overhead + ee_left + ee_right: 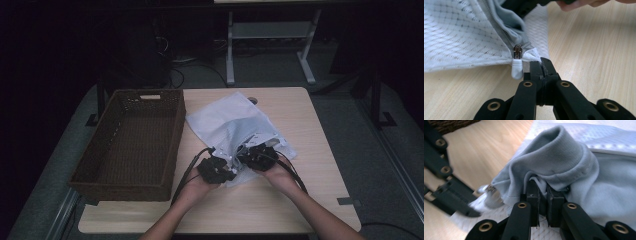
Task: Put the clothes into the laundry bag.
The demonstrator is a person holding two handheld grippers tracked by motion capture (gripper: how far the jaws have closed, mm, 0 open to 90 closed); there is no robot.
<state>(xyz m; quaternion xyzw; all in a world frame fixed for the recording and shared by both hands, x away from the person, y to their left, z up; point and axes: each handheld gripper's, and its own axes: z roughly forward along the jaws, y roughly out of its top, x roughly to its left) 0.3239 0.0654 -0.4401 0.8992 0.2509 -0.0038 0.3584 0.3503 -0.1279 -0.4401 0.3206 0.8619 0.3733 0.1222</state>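
Right gripper (542, 195) pinches grey garment (564, 162) inside mesh bag (227, 122)

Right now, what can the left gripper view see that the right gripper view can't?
The left gripper view alone gives a clear look at the zipper pull hanging at the corner of the white mesh bag, with the left gripper shut on that corner. The right gripper view alone shows the right gripper shut on a fold of the grey garment's ribbed cuff, plus a corner of the basket. Both show the bag, the garment and the wooden table.
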